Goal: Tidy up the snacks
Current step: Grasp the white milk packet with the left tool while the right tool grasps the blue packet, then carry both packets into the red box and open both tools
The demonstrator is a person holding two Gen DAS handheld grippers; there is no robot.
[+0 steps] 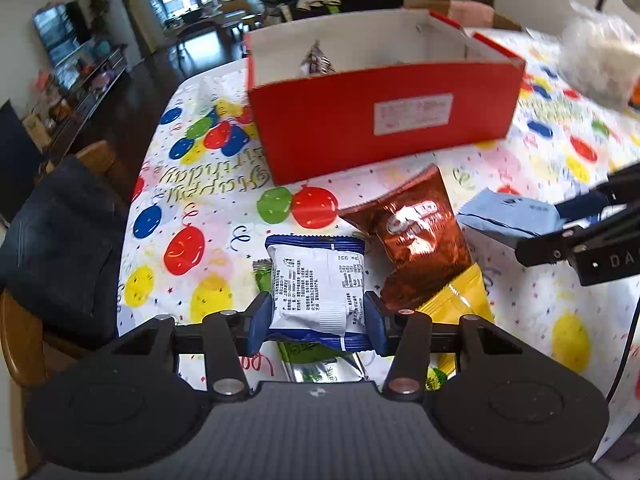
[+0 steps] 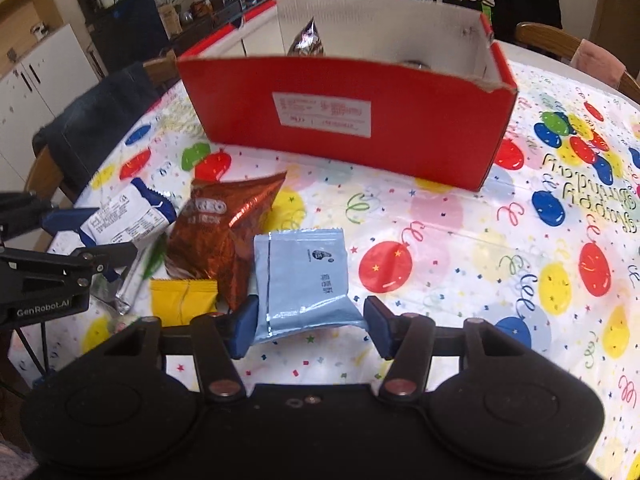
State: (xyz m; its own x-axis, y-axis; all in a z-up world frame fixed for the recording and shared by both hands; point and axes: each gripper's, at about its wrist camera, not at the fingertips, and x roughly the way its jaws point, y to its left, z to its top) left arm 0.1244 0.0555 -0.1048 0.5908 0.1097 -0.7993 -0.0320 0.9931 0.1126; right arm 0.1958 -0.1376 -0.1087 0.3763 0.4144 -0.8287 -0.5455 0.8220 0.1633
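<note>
Left claw (image 1: 317, 320): pinching white-blue pack (image 1: 316, 284), lifted off counter (image 1: 540, 304). Right claw (image 2: 307, 326): pinching pale-blue pack (image 2: 306, 276), pack's right edge buckled at the pad. On counter btwn them: brown bag (image 1: 420, 236), yellow pack (image 2: 182, 300); red box (image 2: 344, 120) behind.

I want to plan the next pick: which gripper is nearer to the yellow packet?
Left. The left gripper, holding the white-and-blue packet, hangs just beside the yellow packet; the right gripper is further away.

Black left gripper (image 1: 317, 322) and right gripper (image 2: 310, 322) — blue-padded fingers (image 1: 256, 322), silver screws, white "GenRobot.AI" lettering.
</note>
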